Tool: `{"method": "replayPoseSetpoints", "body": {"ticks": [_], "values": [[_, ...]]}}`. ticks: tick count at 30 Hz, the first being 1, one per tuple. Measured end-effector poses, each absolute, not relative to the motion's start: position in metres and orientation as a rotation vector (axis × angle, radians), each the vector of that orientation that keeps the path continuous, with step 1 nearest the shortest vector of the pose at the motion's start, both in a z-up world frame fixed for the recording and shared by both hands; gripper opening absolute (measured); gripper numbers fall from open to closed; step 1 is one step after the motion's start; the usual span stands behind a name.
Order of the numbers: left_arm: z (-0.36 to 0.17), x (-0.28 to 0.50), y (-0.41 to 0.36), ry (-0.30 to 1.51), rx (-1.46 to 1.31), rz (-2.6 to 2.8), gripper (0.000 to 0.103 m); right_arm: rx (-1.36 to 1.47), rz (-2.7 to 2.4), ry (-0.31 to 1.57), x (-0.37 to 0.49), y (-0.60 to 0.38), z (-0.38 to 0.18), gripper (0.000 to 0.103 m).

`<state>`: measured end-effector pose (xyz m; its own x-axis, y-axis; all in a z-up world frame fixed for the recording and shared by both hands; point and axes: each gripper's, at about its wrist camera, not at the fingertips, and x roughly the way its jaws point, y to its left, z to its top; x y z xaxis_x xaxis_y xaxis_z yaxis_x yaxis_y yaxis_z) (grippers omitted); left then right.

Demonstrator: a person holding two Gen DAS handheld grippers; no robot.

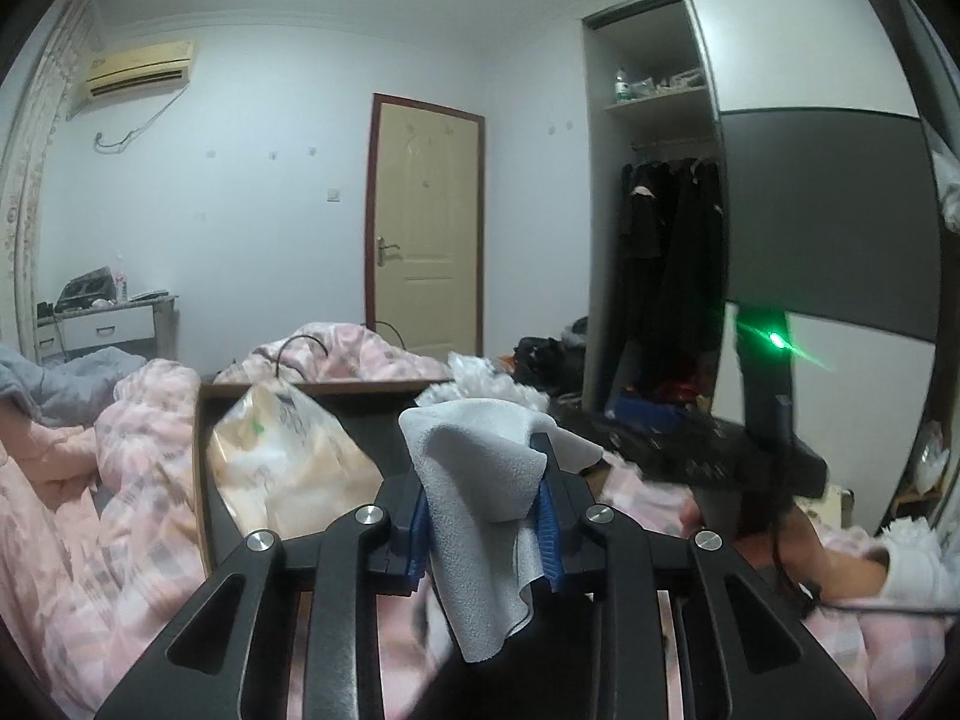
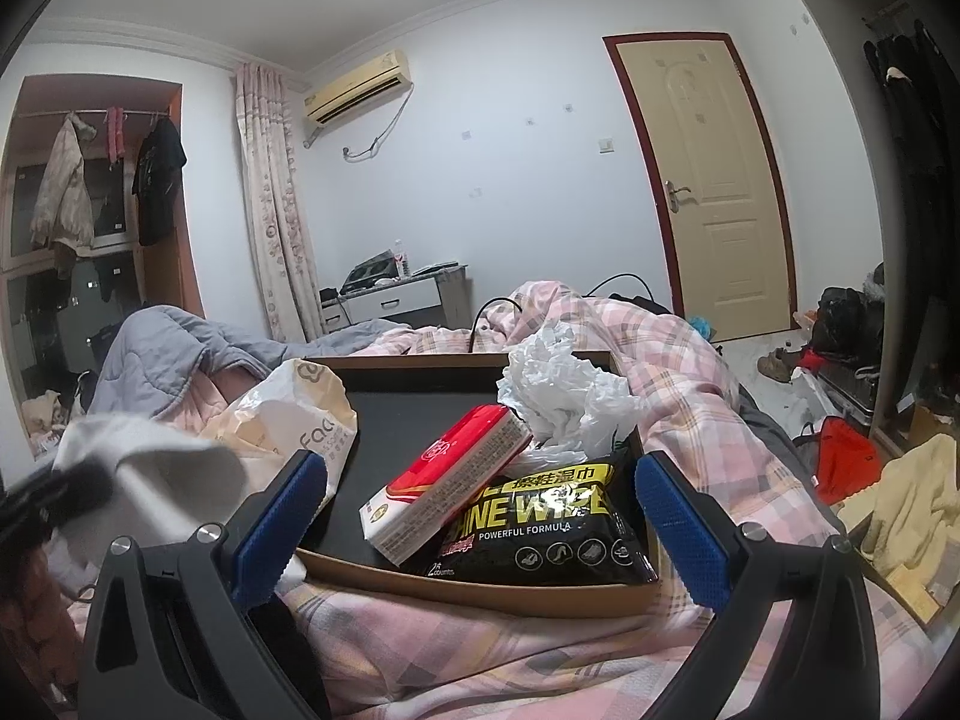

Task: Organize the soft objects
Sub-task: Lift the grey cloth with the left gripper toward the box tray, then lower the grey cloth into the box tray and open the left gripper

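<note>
The bedroom is lit dimly and evenly from overhead, with a cool cast. Both views are bent by the fisheye and ringed by black corners. A green light [image 1: 776,339] flares with streaks. A cloth [image 2: 138,474] at the left edge is smeared by motion blur.

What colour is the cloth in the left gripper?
Light grey cloth, clearest in the left wrist view.

You see a matt grey cloth [image 1: 480,498] between ribbed blue pads [image 1: 549,534], a glossy wipes pack [image 2: 552,531] and a crinkled plastic bag [image 2: 564,396].
</note>
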<state>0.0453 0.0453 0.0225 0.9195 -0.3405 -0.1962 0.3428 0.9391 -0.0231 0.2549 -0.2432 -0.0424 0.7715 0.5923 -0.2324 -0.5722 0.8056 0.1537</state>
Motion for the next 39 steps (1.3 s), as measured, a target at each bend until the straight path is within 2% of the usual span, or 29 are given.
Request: {"method": "replayPoseSetpoints", "body": {"ticks": [5,11,20,22,23,24,25,39], "values": [[0.031,0.082,0.053,0.233,-0.006,-0.299,0.025,0.091,0.634,0.283,0.257,-0.246,-0.043,0.103],[0.012,0.135,0.067,0.322,-0.051,-0.218,0.025,0.084,0.634,0.281,0.257,-0.246,-0.042,0.102],[0.0,0.126,0.044,0.302,0.078,-0.193,0.026,0.084,0.635,0.284,0.258,-0.247,-0.042,0.102],[0.0,0.122,0.041,0.29,0.101,-0.193,0.031,0.085,0.635,0.285,0.258,-0.247,-0.042,0.102],[0.001,0.119,0.038,0.279,0.117,-0.19,0.046,0.085,0.635,0.285,0.258,-0.247,-0.042,0.102],[0.001,0.117,0.036,0.27,0.123,-0.19,0.068,0.086,0.635,0.285,0.257,-0.247,-0.041,0.102],[0.002,0.115,0.035,0.254,0.128,-0.193,0.078,0.087,0.635,0.286,0.257,-0.246,-0.041,0.102],[0.006,0.077,0.05,0.193,0.054,-0.094,0.08,0.088,0.634,0.284,0.256,-0.246,-0.042,0.102]]}}
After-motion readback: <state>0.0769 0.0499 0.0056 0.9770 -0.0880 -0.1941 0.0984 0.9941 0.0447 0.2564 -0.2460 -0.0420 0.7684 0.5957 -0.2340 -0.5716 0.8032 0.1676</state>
